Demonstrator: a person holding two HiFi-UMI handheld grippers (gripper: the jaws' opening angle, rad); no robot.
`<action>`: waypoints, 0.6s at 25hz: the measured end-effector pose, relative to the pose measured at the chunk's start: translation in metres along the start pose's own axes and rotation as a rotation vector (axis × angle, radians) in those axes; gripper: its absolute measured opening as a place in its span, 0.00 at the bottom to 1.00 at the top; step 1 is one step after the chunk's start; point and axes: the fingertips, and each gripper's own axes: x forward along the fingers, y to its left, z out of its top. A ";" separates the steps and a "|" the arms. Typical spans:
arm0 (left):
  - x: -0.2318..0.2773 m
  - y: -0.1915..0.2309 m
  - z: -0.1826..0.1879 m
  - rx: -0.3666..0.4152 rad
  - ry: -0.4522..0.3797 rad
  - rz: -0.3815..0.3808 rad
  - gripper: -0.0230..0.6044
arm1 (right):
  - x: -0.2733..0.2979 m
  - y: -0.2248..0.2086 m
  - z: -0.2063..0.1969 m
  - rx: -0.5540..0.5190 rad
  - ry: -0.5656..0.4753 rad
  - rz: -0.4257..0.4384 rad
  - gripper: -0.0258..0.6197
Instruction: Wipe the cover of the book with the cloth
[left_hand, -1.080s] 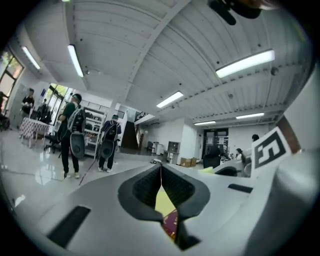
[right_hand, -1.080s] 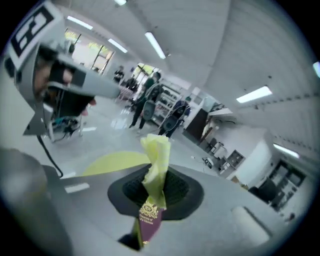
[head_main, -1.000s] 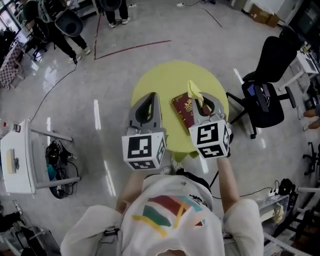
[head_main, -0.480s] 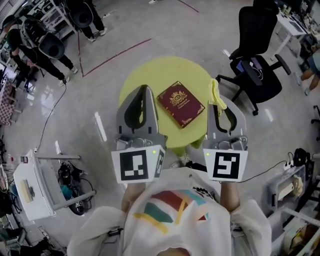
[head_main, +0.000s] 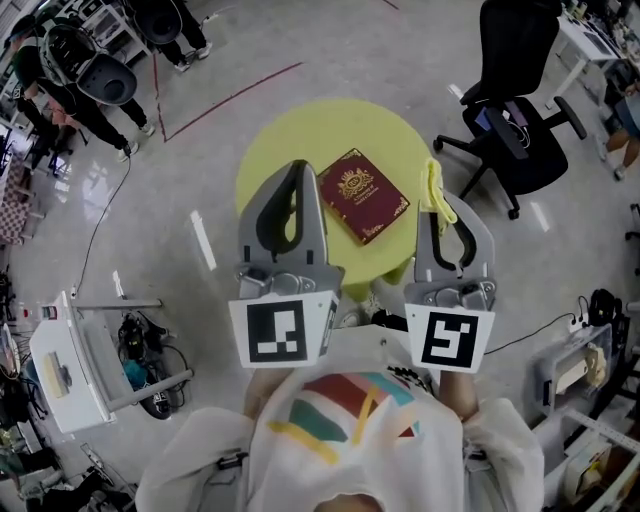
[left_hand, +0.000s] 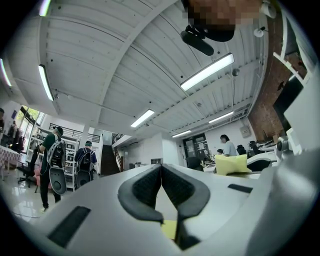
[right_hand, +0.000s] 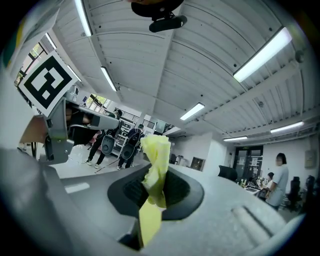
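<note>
Head view looks down on a dark red hardcover book with a gold emblem (head_main: 362, 195), lying flat on the round yellow-green surface (head_main: 300, 135), and everything here is placed off that book. Its long axis runs diagonally, from upper left to lower right in that view.

The right gripper (head_main: 432, 210) sits just off the book's right-hand corner. Its fingers are pinching a scrunched strip of pale yellow cloth (head_main: 438, 195), and the right gripper view shows the cloth (right_hand: 154, 170) wedged between the pads, with a tuft sticking up past the tips.

The left gripper (head_main: 297, 170) is on the book's other side, just beside its left corner. The left gripper view shows its fingers (left_hand: 145, 187) pressed together with nothing between them.

Both gripper views see ceiling and room rather than the cover, so both tools are probably held well above the book and pointing about level.

The cloth hand is clearly the one to bring in. It looks like it needs to tip down and cross leftward onto the cover, then stroke along that diagonal. The cover doesn't look touched right now.
</note>
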 end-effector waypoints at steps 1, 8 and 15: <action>-0.001 0.000 0.001 0.000 -0.004 0.000 0.06 | -0.001 0.000 0.000 -0.002 -0.002 -0.001 0.08; -0.006 -0.001 0.009 -0.002 -0.026 -0.001 0.06 | -0.006 -0.004 0.000 -0.026 -0.001 -0.016 0.08; -0.011 0.000 0.015 -0.005 -0.039 -0.025 0.06 | -0.010 0.002 0.000 -0.019 0.012 -0.032 0.08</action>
